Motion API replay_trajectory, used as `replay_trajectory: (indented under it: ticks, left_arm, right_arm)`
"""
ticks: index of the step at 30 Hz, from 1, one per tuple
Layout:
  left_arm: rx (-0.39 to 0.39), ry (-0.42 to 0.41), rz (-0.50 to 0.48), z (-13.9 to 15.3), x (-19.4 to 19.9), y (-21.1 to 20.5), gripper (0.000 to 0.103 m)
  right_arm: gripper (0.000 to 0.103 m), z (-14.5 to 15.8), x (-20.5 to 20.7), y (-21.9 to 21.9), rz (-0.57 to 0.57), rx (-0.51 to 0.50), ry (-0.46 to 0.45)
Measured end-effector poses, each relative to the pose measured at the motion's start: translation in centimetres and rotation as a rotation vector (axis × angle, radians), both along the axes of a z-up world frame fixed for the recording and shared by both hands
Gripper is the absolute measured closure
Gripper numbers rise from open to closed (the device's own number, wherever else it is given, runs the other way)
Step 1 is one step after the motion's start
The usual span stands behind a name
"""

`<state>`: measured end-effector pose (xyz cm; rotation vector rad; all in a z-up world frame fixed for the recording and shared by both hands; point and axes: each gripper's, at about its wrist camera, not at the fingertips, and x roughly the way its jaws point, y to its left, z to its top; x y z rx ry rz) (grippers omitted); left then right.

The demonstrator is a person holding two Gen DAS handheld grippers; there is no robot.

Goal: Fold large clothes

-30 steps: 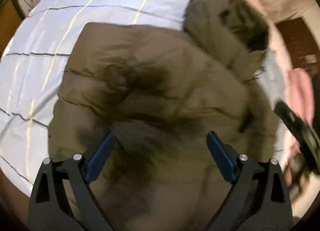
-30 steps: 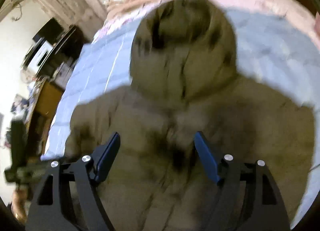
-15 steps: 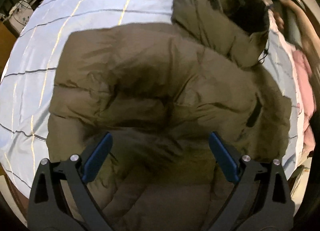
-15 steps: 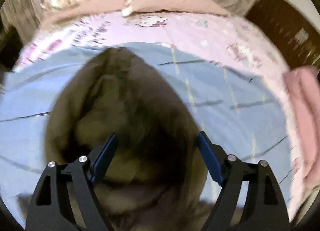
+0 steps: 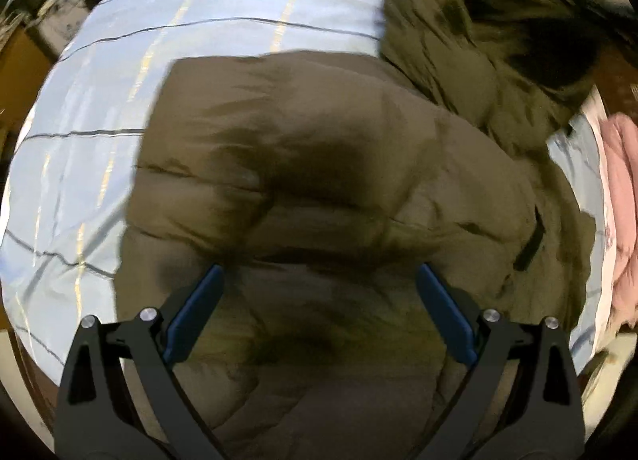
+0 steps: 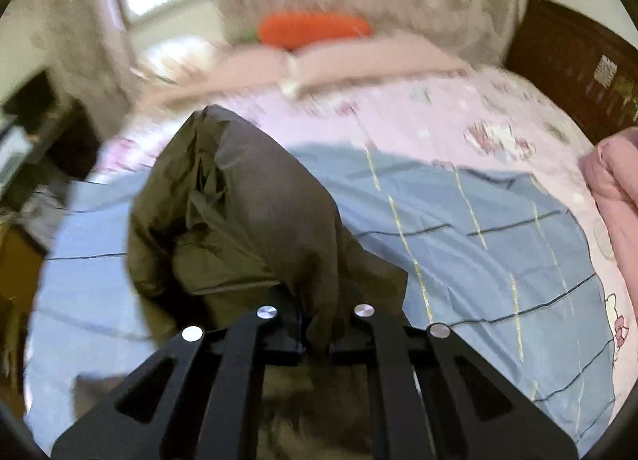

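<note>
An olive-brown puffer jacket (image 5: 339, 189) lies on a light blue checked bedsheet (image 5: 119, 101), its hood (image 5: 498, 33) at the upper right. My left gripper (image 5: 319, 312) is open and hovers over the jacket's lower body, holding nothing. My right gripper (image 6: 317, 340) is shut on the hood (image 6: 247, 213), pinching a fold of its fabric between the jaws; the hood stands up in front of the camera.
Pink folded bedding (image 5: 622, 201) lies at the right edge of the bed (image 6: 478, 221). Pink pillows and an orange cushion (image 6: 315, 27) sit at the head. A dark wooden headboard (image 6: 578, 69) is at the right, dark furniture (image 6: 36, 129) at the left.
My right gripper has gone from open above the hood to shut on the hood fabric. The left gripper stays open over the jacket, shifted only slightly.
</note>
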<state>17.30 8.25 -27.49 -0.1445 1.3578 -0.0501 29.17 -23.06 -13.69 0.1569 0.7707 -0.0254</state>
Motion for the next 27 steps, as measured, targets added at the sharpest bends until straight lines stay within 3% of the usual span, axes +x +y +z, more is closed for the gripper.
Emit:
replay_trajectory:
  ticks: [2, 6, 9, 11, 13, 14, 16, 18, 20, 22, 25, 27]
  left_arm:
    - [-0.005, -0.01, 0.041, 0.3, 0.0, 1.2, 0.005]
    - [-0.021, -0.024, 0.118, 1.0, -0.2, 3.3, 0.004]
    - [-0.016, -0.058, 0.188, 2.0, -0.5, 4.8, 0.004]
    - [-0.018, -0.092, 0.227, 2.8, -0.7, 5.5, 0.004]
    - [-0.007, -0.132, 0.254, 3.7, -1.0, 5.7, 0.004]
    - [0.009, -0.158, 0.264, 4.3, -1.2, 5.6, 0.004]
    - [0.019, -0.2, 0.257, 5.1, -1.2, 5.0, 0.004]
    - [-0.015, -0.223, 0.223, 5.6, -1.1, 4.2, 0.004]
    - [-0.067, -0.244, 0.166, 6.1, -1.1, 2.5, 0.004]
    - [-0.102, -0.264, 0.099, 6.5, -1.3, 0.7, 0.004]
    - [-0.093, -0.309, -0.061, 7.1, -1.9, -3.5, 0.004]
    - [-0.053, -0.312, -0.154, 6.7, -2.2, -6.1, 0.004]
  right_arm:
    - [0.094, 2.5, -6.1, 0.3, 0.082, 0.046, -0.044]
    - [0.094, 3.7, -17.3, 1.0, 0.23, 0.057, -0.082]
    - [0.093, 1.1, -24.5, 0.4, 0.284, 0.04, -0.057]
    - [0.09, -2.7, -27.1, -0.5, 0.282, -0.005, 0.034]
    - [0.078, -6.1, -27.9, -1.3, 0.23, -0.065, 0.136]
    - [0.055, -9.0, -28.1, -2.2, 0.178, -0.102, 0.231]
    - [0.028, -12.0, -27.8, -2.7, 0.112, -0.157, 0.376]
    - [0.028, -13.5, -27.6, -1.8, 0.166, -0.262, 0.428]
    - [0.025, -13.5, -27.6, -1.5, 0.15, -0.358, 0.419]
    - [0.026, -12.1, -27.5, -2.8, 0.086, -0.334, 0.374]
    - [0.051, -7.5, -27.9, -5.2, -0.05, -0.165, 0.169]
    - [0.054, -5.2, -27.2, -5.6, -0.047, 0.01, 0.055]
